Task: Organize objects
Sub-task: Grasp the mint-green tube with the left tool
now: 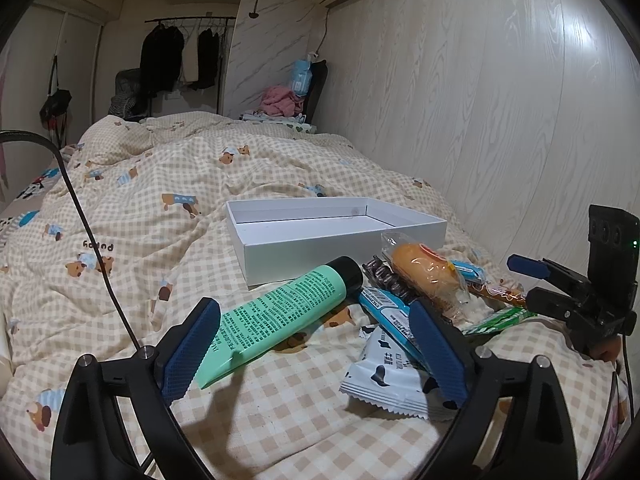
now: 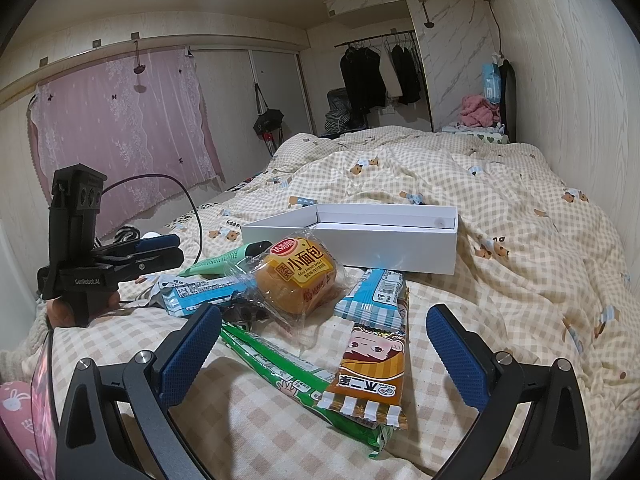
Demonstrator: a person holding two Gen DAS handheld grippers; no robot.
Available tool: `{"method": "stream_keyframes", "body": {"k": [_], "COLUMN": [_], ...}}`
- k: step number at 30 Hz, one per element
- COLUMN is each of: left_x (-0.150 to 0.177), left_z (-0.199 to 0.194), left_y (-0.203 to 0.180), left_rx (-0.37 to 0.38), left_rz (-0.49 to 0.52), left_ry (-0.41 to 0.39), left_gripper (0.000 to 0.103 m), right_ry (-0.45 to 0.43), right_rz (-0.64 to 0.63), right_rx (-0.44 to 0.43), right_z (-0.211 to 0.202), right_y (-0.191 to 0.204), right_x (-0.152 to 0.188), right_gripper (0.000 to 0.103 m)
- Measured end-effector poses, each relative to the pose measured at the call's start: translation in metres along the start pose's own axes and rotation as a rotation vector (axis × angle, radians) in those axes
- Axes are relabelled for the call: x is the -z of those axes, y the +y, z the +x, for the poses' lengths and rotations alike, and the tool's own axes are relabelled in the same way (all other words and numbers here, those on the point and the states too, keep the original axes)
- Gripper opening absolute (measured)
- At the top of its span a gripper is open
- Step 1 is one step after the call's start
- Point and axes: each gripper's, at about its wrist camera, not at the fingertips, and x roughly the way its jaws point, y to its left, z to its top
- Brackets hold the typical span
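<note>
I hold my left gripper (image 1: 316,344) spread wide around the green tube (image 1: 280,320), not pinching it. My right gripper (image 2: 324,360) gapes over the snack packets (image 2: 360,364), ready. The white box (image 2: 360,240) waits empty just behind the pile, on a rumpled checked quilt (image 2: 500,280) in a bedroom.

I note a mint-green tube (image 1: 280,312) with black cap, a white box (image 1: 320,236), and a beige checked quilt (image 1: 160,208) with bears.

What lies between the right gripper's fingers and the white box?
Right wrist view: between the right gripper and the white box lie the orange cartoon snack pack, overlapping a green packet, then a blue-checked wrapper.
</note>
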Motion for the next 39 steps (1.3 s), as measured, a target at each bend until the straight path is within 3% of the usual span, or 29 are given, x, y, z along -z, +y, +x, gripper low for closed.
{"method": "stream_keyframes", "body": {"k": [5, 13, 16, 19, 24, 26, 28, 30, 32, 34, 37, 39], "left_x": [0.000, -0.001, -0.001, 0.001, -0.001, -0.005, -0.010, -0.016, -0.016, -0.012, -0.003, -0.002], "left_z": [0.001, 0.012, 0.018, 0.020, 0.023, 0.020, 0.010, 0.004, 0.006, 0.012, 0.021, 0.026], "left_y": [0.000, -0.007, -0.018, -0.027, -0.026, -0.022, -0.013, 0.001, 0.006, 0.003, -0.008, -0.014], "left_rx": [-0.003, -0.090, -0.208, -0.267, -0.255, -0.250, -0.247, -0.182, -0.133, -0.136, -0.172, -0.177], "left_rz": [0.000, 0.036, 0.099, 0.157, 0.167, 0.183, 0.173, 0.152, 0.207, 0.331, 0.509, 0.573], "left_ry": [0.007, 0.060, 0.082, 0.085, 0.103, 0.096, 0.077, 0.104, 0.169, 0.219, 0.214, 0.201], "left_gripper": [0.097, 0.097, 0.097, 0.097, 0.096, 0.089, 0.071, 0.066, 0.066, 0.066, 0.066, 0.066], "right_ry": [0.000, 0.002, 0.003, 0.004, 0.005, 0.006, 0.006, 0.007, 0.007, 0.007, 0.010, 0.010], "right_rz": [0.001, 0.004, 0.008, 0.015, 0.027, 0.030, 0.037, 0.046, 0.054, 0.057, 0.061, 0.061], "right_rx": [-0.001, -0.003, -0.005, -0.007, -0.011, -0.014, -0.017, -0.021, -0.022, -0.024, -0.026, -0.027], "right_z": [0.001, -0.003, -0.003, -0.005, -0.007, -0.006, -0.005, -0.005, -0.006, -0.006, -0.007, -0.007], "right_y": [0.001, 0.003, 0.005, 0.004, 0.005, 0.003, 0.001, 0.000, 0.000, 0.000, -0.001, -0.001], "right_x": [0.002, 0.004, 0.004, 0.003, 0.002, 0.002, 0.002, 0.002, 0.002, 0.002, 0.002, 0.002], "right_gripper": [0.103, 0.103, 0.103, 0.103, 0.103, 0.103, 0.103, 0.103, 0.103, 0.103, 0.103, 0.103]}}
